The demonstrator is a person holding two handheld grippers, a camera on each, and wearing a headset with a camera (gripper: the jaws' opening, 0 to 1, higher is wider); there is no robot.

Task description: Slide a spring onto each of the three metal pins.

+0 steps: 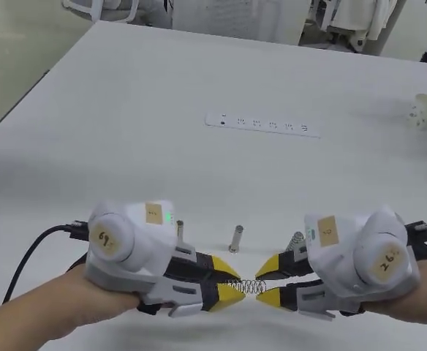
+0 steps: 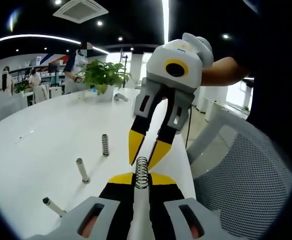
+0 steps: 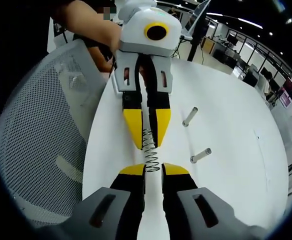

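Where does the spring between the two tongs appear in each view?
Head view: spring low centre, just below the middle pin.
Left gripper view: spring low centre.
Right gripper view: spring at centre.
Shared landmark: the middle pin, left of the spring and right of it.

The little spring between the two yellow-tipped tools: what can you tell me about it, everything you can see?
The spring is a thin, silvery wire coil, apparently metal, slim and open-wound. It hangs roughly level above the white table, bridging the two tools. One end sits clamped between the yellow tips of the left tool. The other end reaches in between the tips of the right tool, though whether they grip it is unclear. Nothing else touches it.
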